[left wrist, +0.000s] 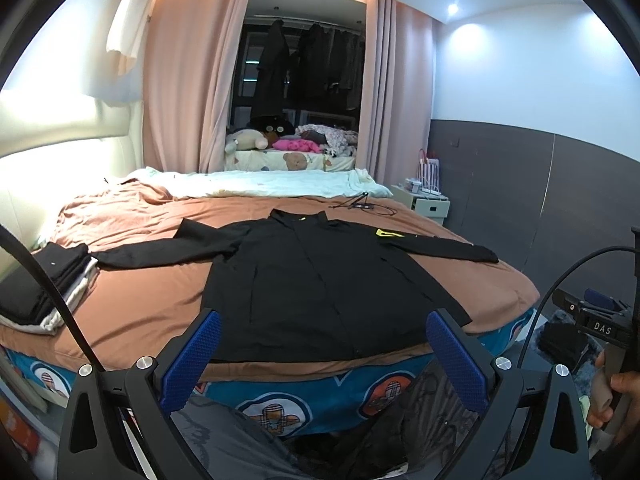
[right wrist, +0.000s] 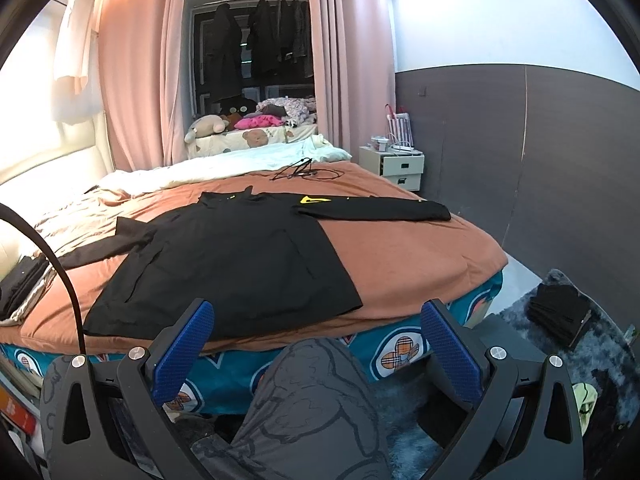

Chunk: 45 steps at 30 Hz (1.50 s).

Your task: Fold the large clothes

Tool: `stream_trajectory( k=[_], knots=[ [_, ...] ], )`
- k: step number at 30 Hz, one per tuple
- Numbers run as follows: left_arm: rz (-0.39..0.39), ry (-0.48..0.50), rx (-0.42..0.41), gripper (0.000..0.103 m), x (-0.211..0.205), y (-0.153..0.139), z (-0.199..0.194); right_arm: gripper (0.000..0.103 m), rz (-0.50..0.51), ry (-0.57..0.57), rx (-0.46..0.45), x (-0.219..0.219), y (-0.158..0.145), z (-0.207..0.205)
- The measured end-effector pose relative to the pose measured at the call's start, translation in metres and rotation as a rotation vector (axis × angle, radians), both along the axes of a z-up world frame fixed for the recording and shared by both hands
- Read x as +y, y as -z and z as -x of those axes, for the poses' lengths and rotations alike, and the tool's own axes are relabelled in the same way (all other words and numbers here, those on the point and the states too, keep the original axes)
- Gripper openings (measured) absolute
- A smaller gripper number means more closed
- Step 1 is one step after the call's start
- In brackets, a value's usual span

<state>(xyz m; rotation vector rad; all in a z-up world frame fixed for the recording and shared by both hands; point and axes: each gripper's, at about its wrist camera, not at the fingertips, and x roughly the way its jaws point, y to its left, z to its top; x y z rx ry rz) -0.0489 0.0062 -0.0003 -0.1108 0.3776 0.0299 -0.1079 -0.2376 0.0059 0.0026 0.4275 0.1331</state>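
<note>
Lying flat on the brown bed sheet [left wrist: 132,304], a black long-sleeved jacket [left wrist: 320,280] is spread out with its front up, both sleeves stretched out to the sides and its hem near the foot edge of the bed. On the shoulder of the sleeve that points toward the grey wall there is a yellow mark [left wrist: 387,233].

The left gripper [left wrist: 322,354] hangs in front of the bed edge, just before the hem, with its blue-padded jaws wide apart and nothing between them. The right gripper [right wrist: 316,344] is also wide apart and holds nothing; it is above the person's knee in grey printed trousers [right wrist: 316,392], near the jacket's hem corner.

A stack of folded clothes [left wrist: 44,284] sits on the sheet beside the end of the other sleeve. A black cable [right wrist: 308,174] lies on the sheet beyond the collar.
</note>
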Motion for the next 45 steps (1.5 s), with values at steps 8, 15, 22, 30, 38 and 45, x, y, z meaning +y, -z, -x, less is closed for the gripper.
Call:
stream_trajectory(
  k=[8,15,22,30,38,45],
  knots=[
    [-0.003,-0.002,-0.008,0.103,0.004,-0.003,0.007,0.103,-0.006,0.009,-0.019,0.001,0.000,0.003],
    [-0.016,0.000,-0.021,0.103,0.002,-0.005,0.013,0.103,-0.021,0.001,-0.019,-0.001,0.005,0.002],
    [-0.038,-0.024,-0.034,0.103,0.001,-0.007,0.018,0.103,-0.044,-0.025,-0.017,-0.001,0.007,0.002],
    [-0.004,-0.001,-0.035,0.103,0.009,-0.006,0.018,0.103,-0.035,-0.029,-0.031,0.000,0.007,0.004],
    [0.009,-0.014,-0.038,0.103,0.017,-0.003,0.016,0.103,-0.037,-0.023,-0.043,0.002,0.010,0.003],
    [0.016,-0.030,-0.033,0.103,0.020,0.001,0.008,0.103,-0.040,-0.034,-0.015,0.008,0.016,-0.011]
  ],
)
